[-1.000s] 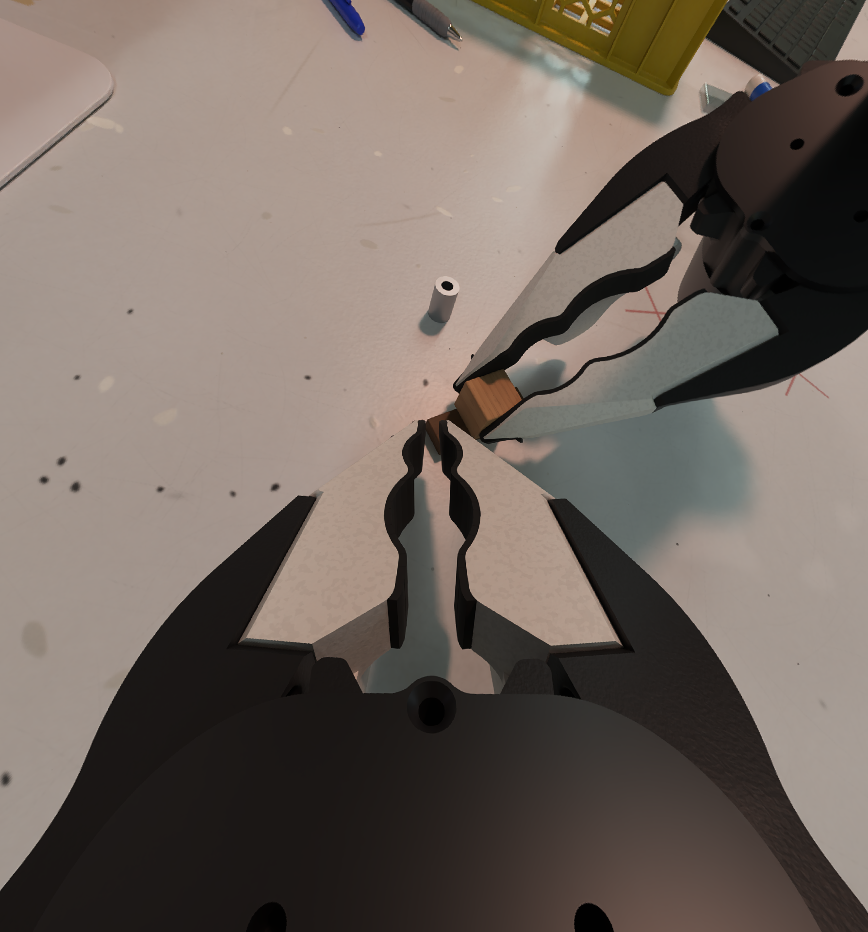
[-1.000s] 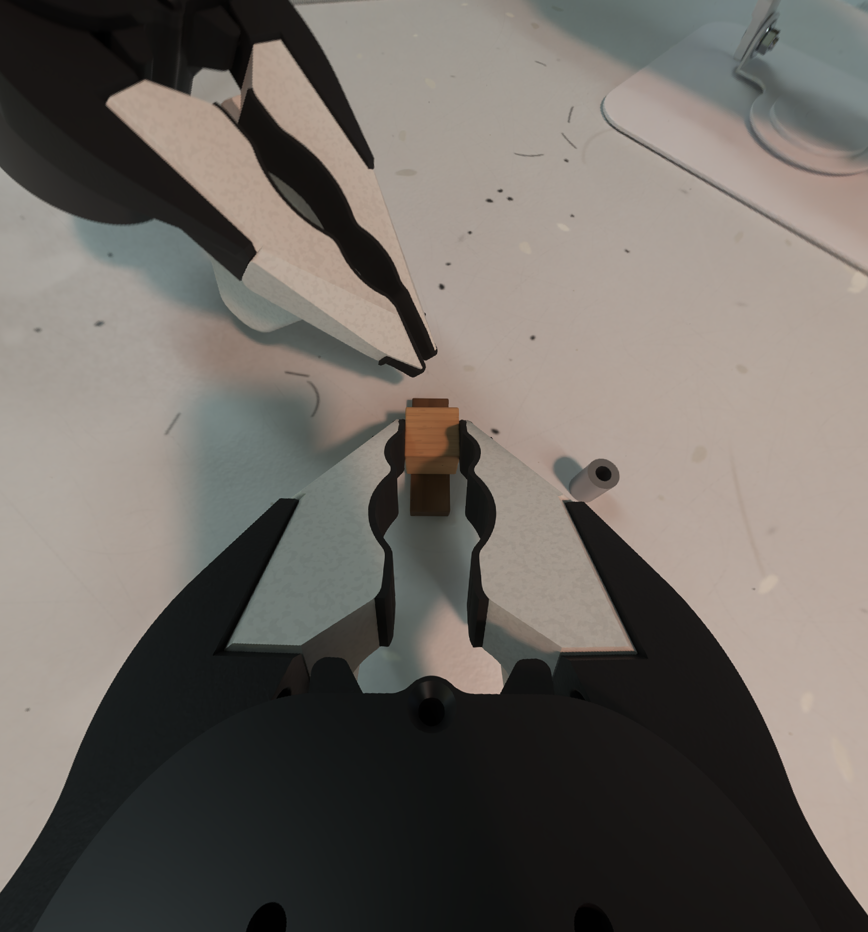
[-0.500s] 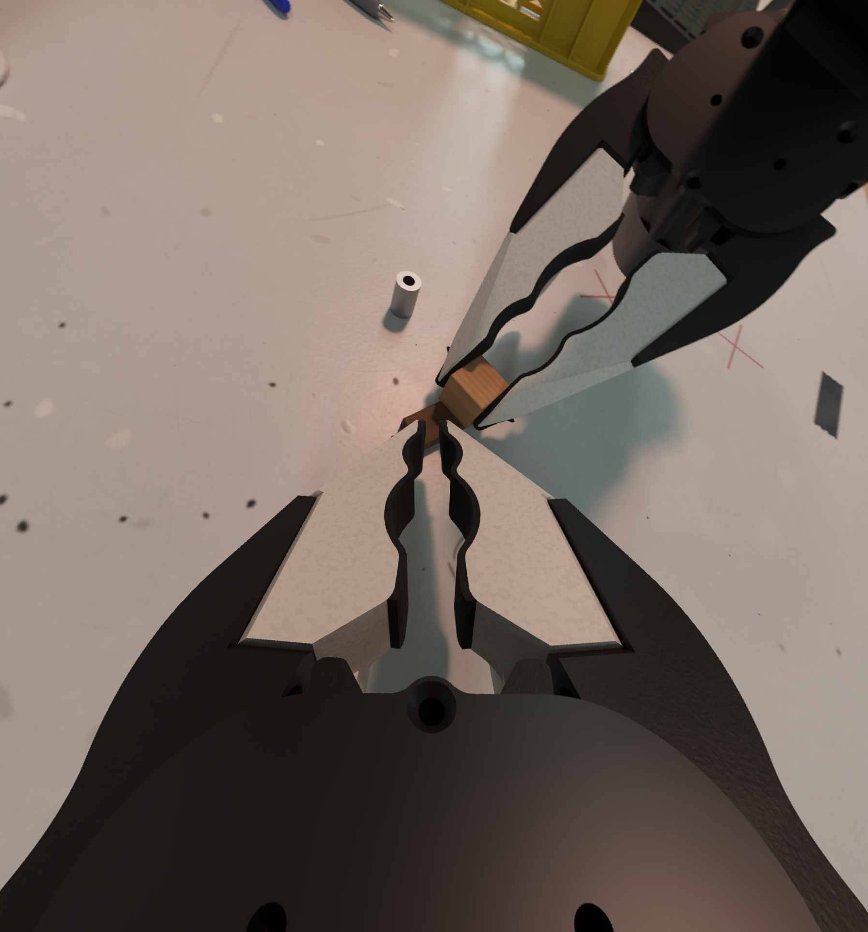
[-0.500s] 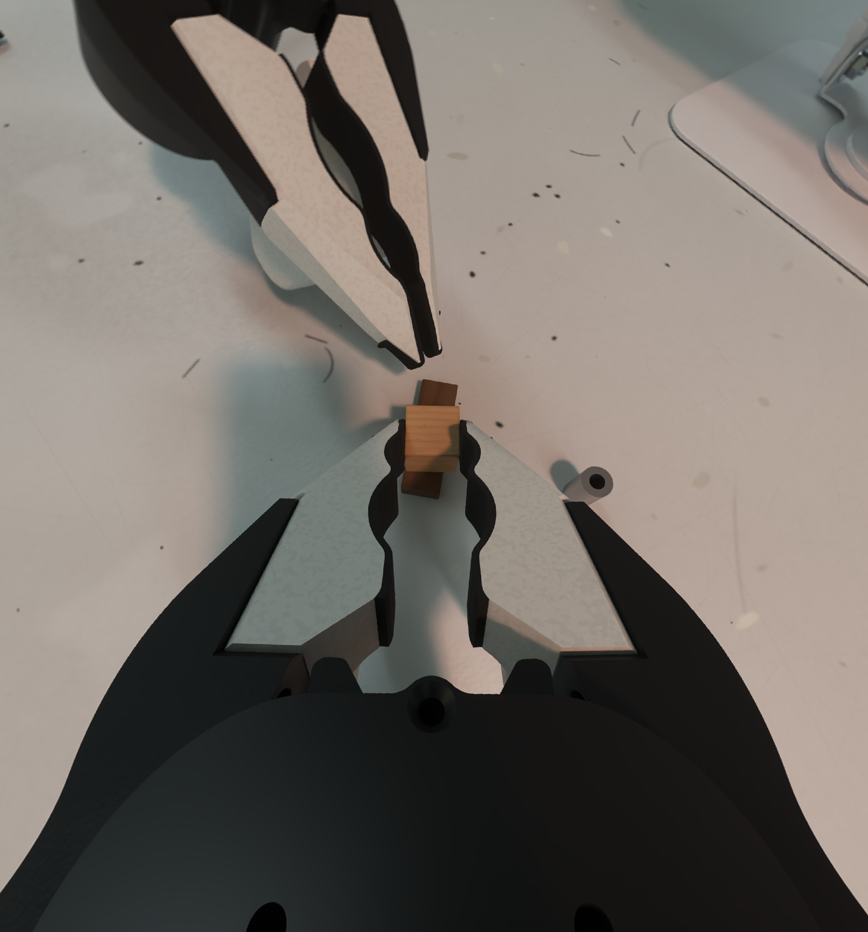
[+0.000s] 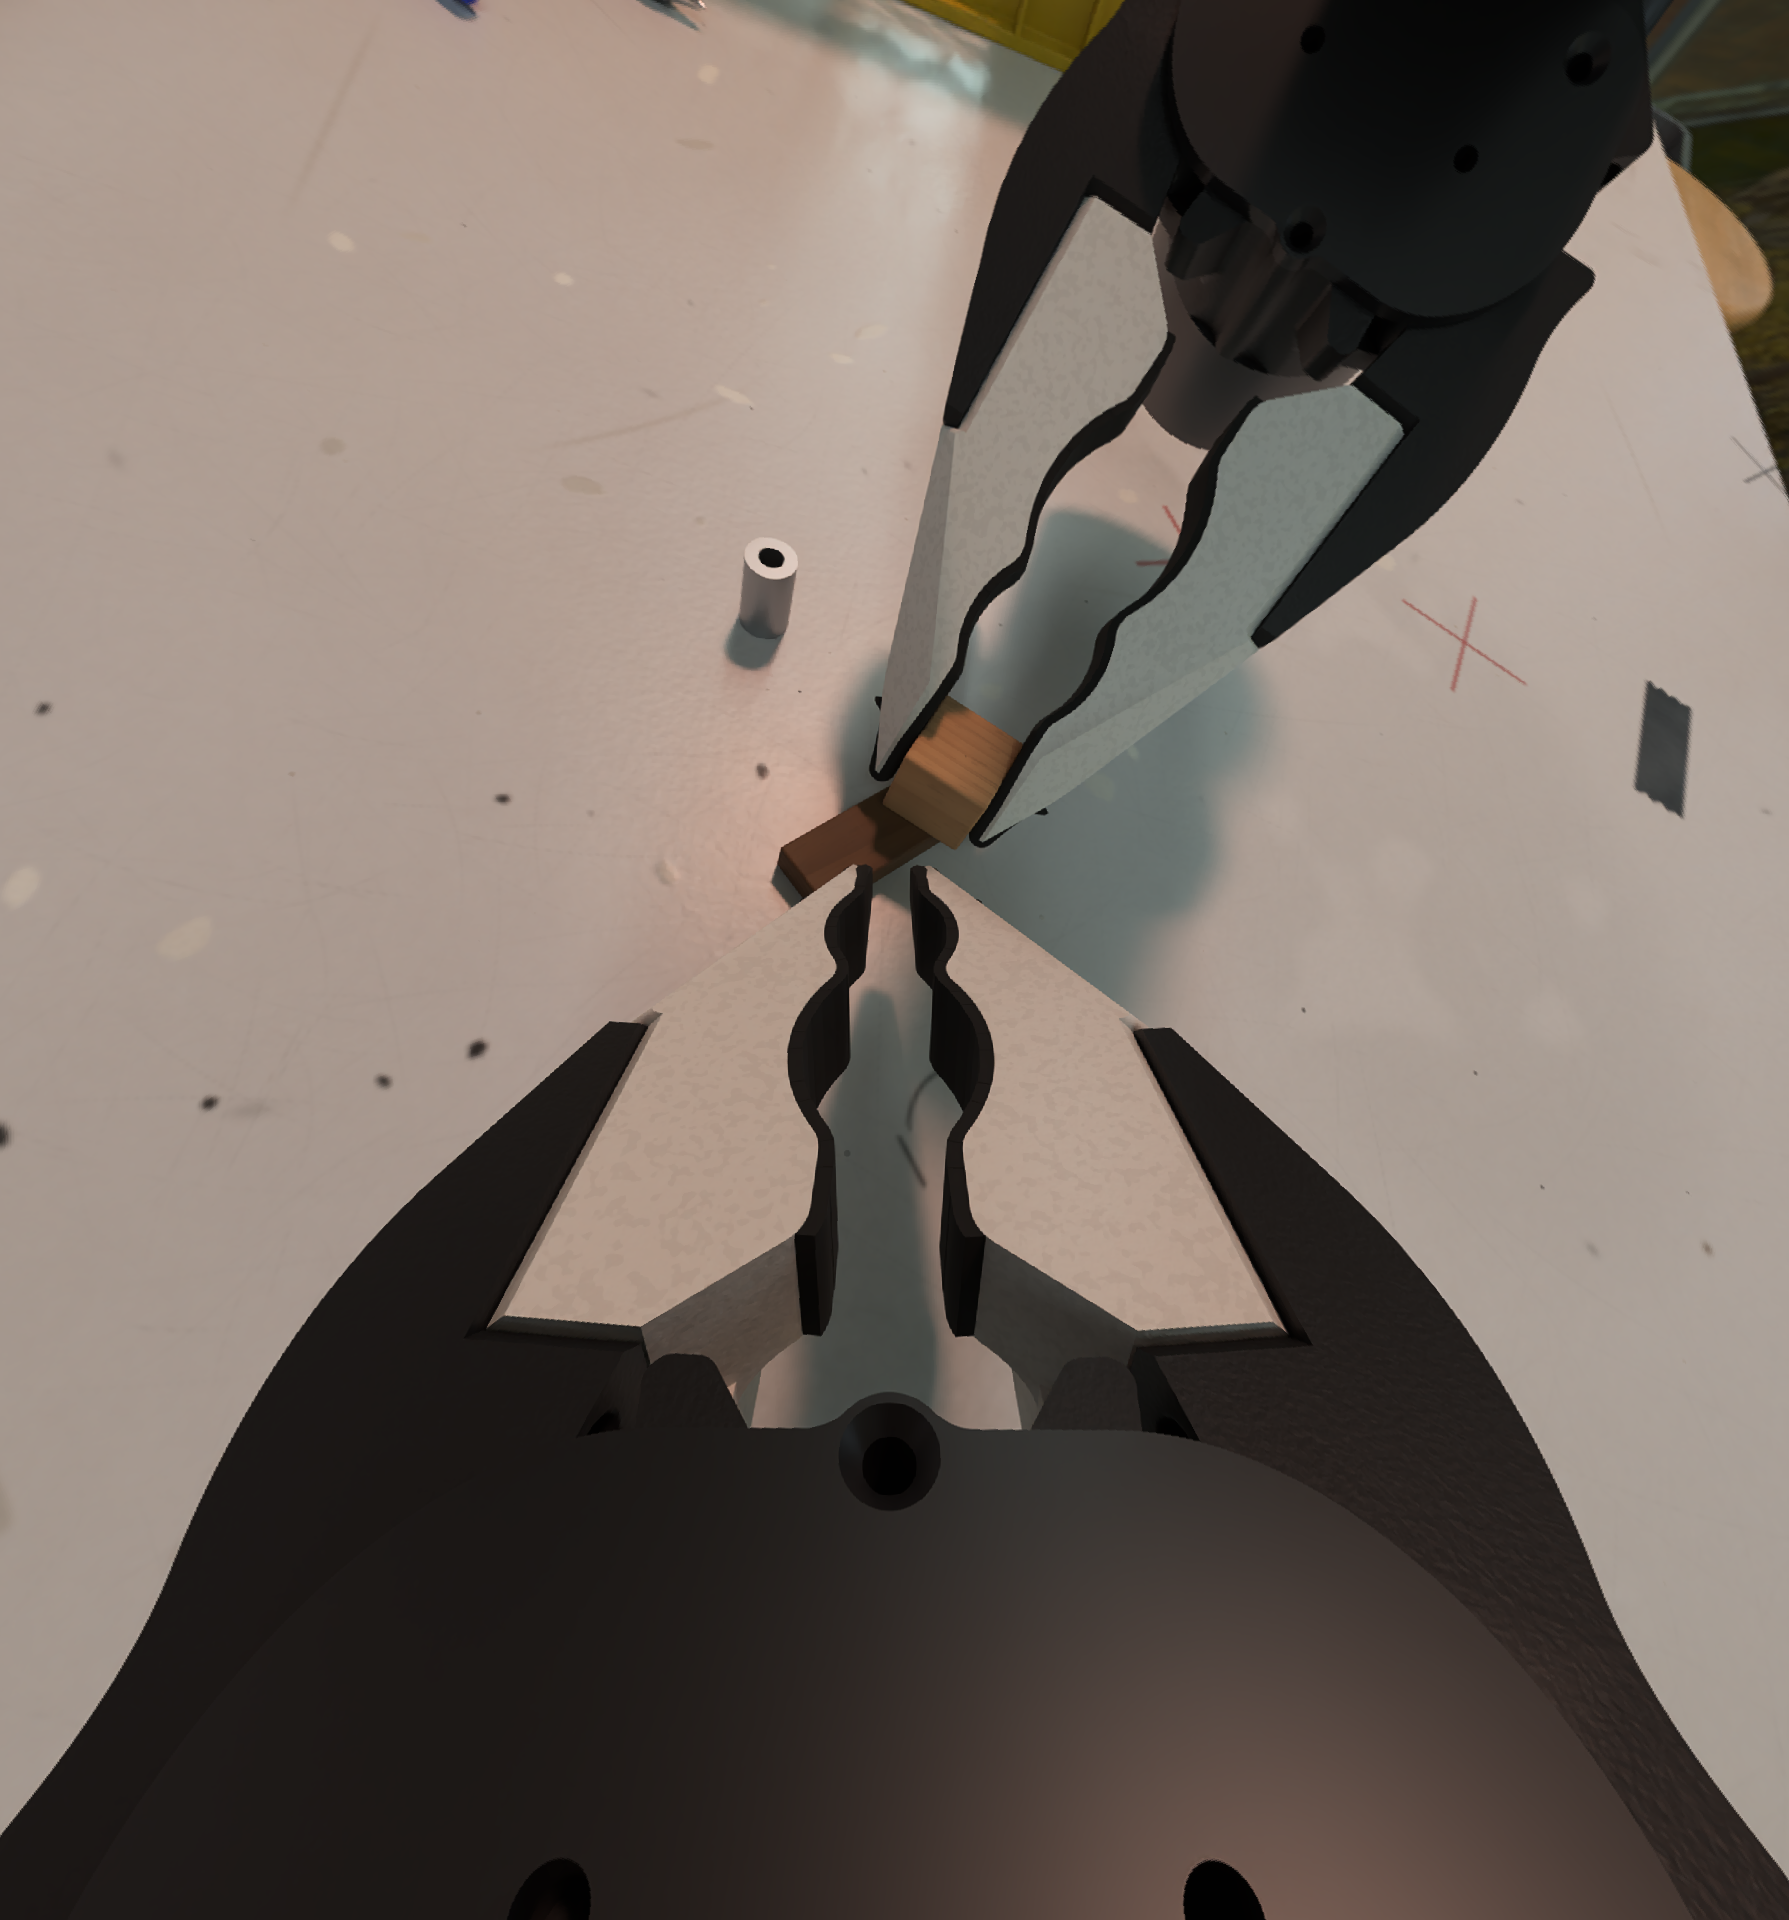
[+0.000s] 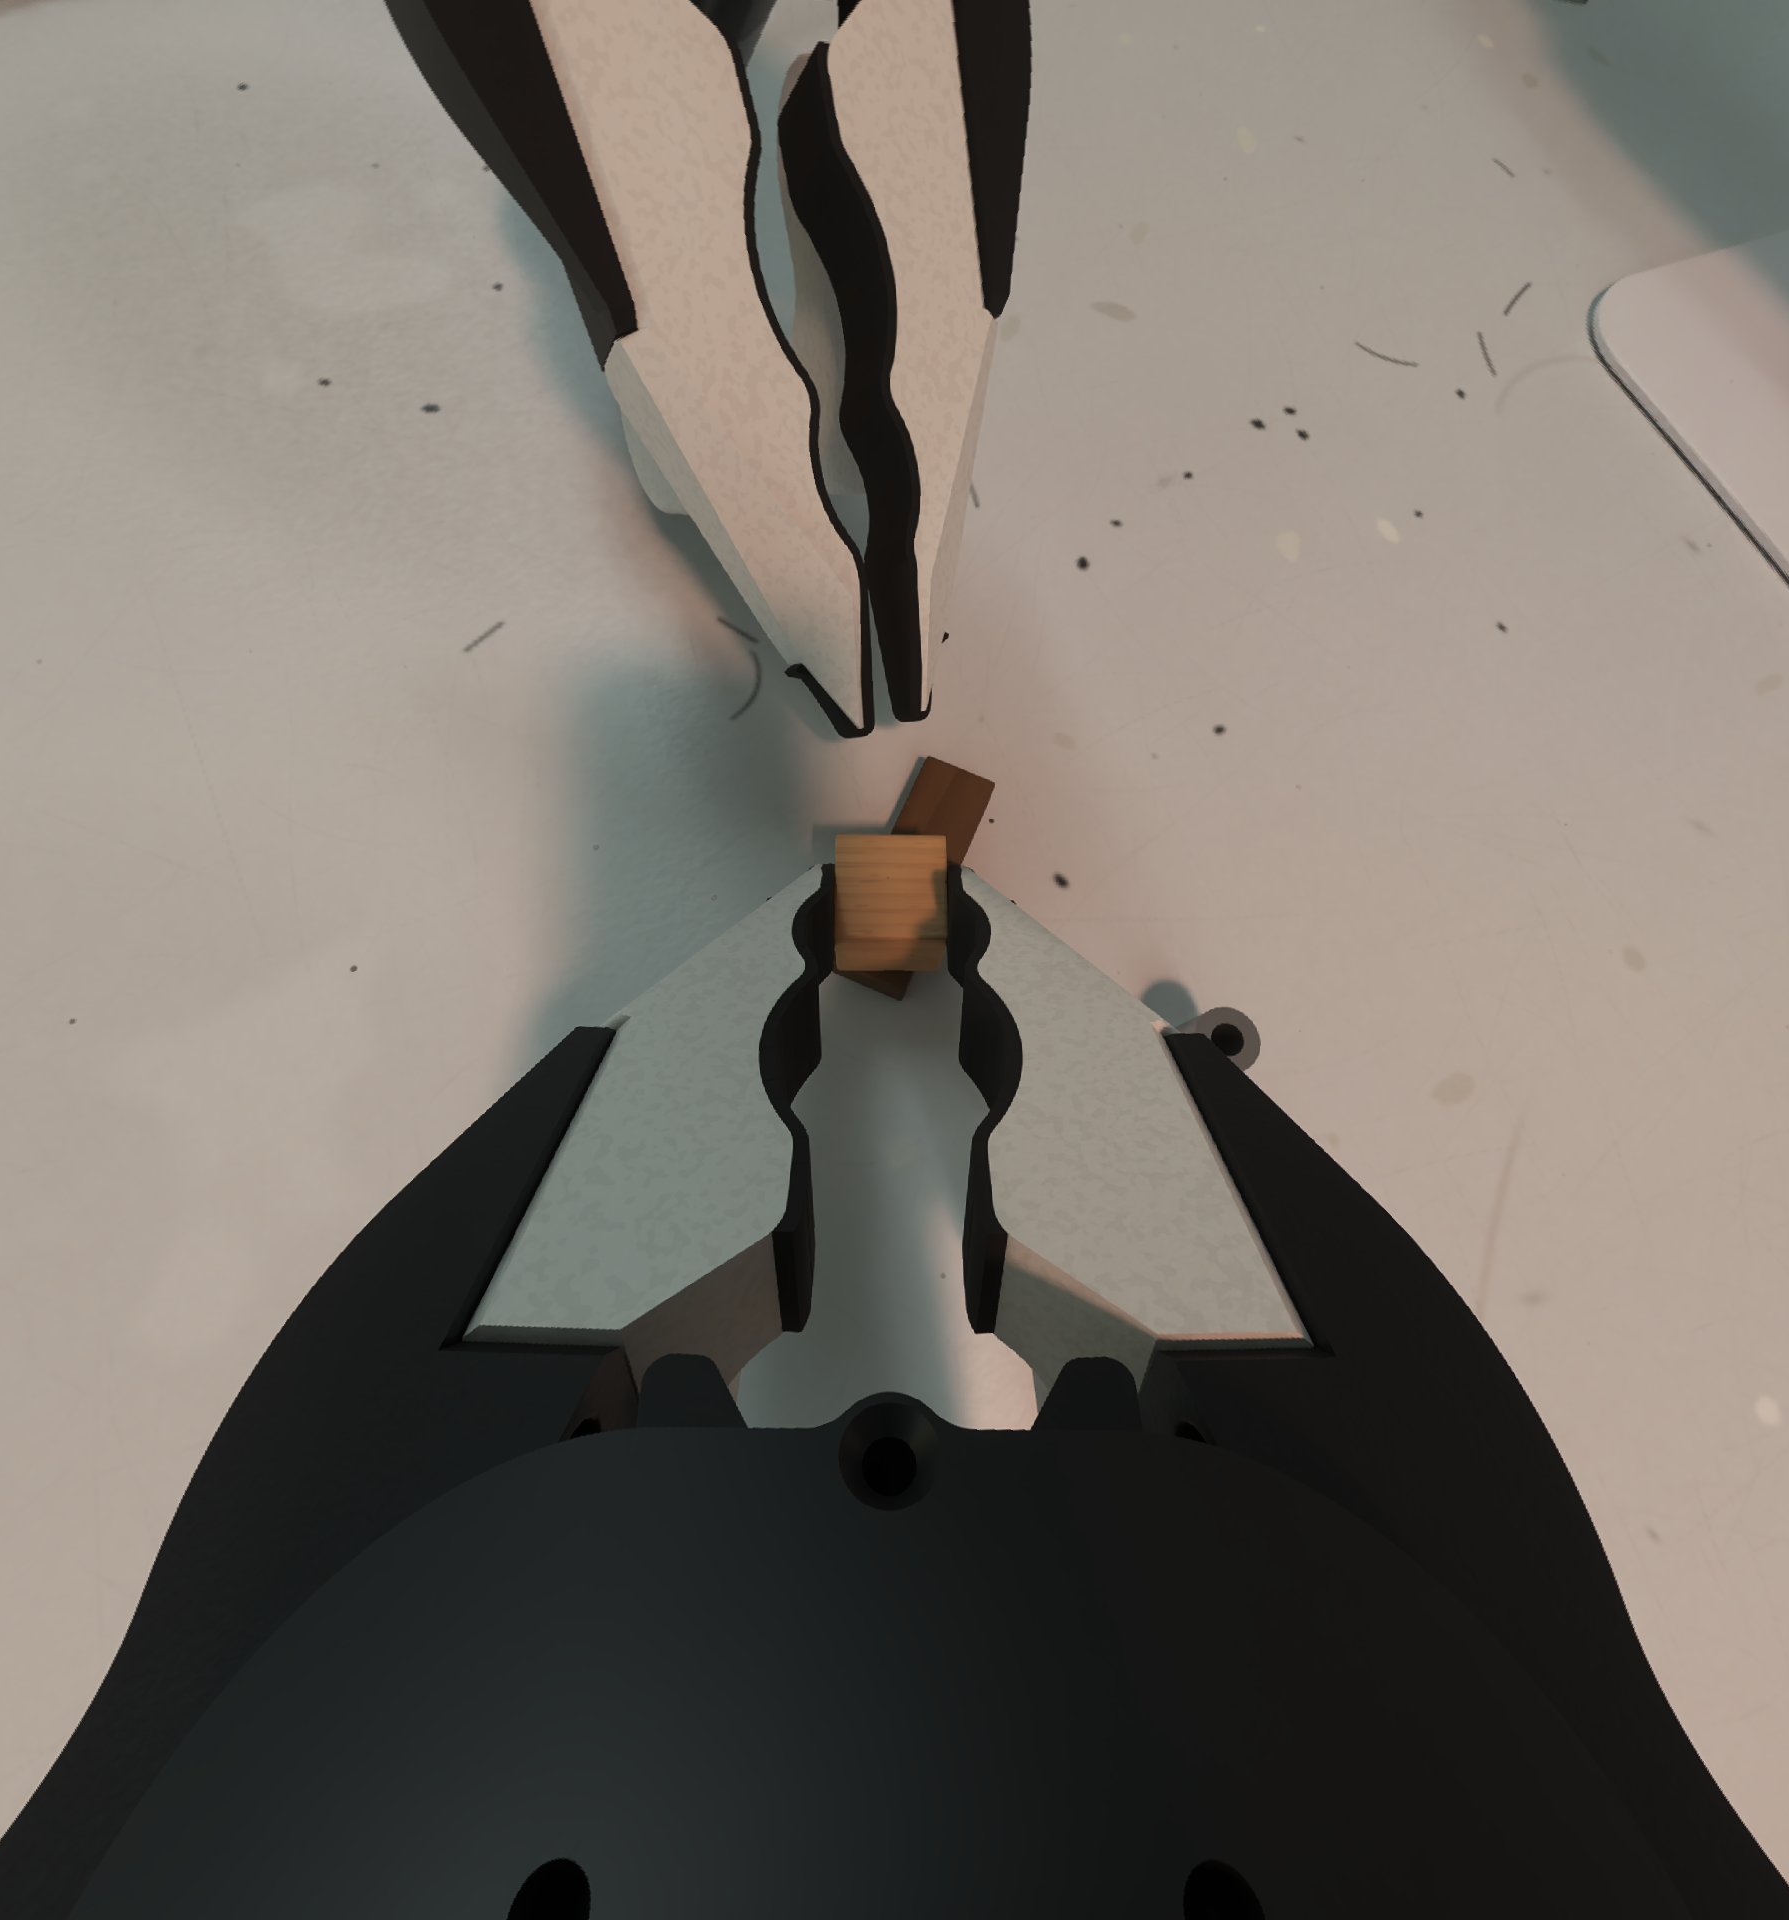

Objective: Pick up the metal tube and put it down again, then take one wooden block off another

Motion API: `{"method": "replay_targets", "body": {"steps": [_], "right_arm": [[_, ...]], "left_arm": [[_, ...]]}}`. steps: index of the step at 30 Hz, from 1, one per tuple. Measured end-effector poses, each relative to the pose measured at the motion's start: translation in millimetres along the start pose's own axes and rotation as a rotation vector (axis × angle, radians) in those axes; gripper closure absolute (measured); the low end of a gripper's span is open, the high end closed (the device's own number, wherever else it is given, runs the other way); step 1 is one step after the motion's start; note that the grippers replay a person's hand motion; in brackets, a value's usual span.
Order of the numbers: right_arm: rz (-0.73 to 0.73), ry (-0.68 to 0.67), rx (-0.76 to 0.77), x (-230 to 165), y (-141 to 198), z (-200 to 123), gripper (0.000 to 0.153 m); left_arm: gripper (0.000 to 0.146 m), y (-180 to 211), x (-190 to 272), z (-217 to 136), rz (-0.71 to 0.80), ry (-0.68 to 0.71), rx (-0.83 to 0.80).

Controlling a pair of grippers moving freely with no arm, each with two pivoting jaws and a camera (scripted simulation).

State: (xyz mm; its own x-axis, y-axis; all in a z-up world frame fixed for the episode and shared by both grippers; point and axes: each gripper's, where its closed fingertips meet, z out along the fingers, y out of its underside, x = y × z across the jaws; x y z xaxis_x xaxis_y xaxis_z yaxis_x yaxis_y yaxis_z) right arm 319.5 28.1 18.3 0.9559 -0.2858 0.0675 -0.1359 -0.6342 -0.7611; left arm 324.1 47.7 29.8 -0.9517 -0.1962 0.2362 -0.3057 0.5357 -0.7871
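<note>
While the right hand-held gripper (image 6: 890, 914) pinches the light wooden block (image 6: 888, 902) between its fingertips, the dark wooden block (image 5: 836, 847) lies flat on the white surface (image 5: 350, 623) beneath it. The left hand-held gripper (image 5: 890, 883), nearly closed and holding nothing, has its tips just beside the dark block. The left wrist view shows the metal tube (image 5: 768, 586) standing upright, apart from the blocks; the right wrist view shows only its end (image 6: 1225, 1037) past a finger. Red crosses (image 5: 1463, 644) and dark tape (image 5: 1663, 748) mark the surface farther right.
</note>
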Motion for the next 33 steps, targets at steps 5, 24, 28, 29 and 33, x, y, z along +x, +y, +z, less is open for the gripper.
{"method": "replay_targets", "body": {"steps": [5,24,28,29,33], "right_arm": [[0.009,0.0,0.022,2.0,-2.0,2.2,0.132],[-0.017,0.002,0.018,3.1,-2.7,3.2,0.132],[-0.027,0.017,0.018,3.6,-3.0,3.2,0.132],[-0.031,0.023,0.018,3.9,-3.1,3.2,0.132],[-0.034,0.03,0.019,4.4,-3.2,3.2,0.132]], "left_arm": [[0.138,-1.6,-2.9,-2.0,-0.022,-0.066,0.026],[0.138,2.1,-4.7,-3.3,-0.038,-0.067,0.01],[0.138,2.7,-4.9,-3.3,-0.041,-0.069,0.007],[0.138,2.8,-5.0,-3.3,-0.042,-0.069,0.006],[0.138,3.2,-5.2,-2.8,-0.044,-0.069,0.003]]}}
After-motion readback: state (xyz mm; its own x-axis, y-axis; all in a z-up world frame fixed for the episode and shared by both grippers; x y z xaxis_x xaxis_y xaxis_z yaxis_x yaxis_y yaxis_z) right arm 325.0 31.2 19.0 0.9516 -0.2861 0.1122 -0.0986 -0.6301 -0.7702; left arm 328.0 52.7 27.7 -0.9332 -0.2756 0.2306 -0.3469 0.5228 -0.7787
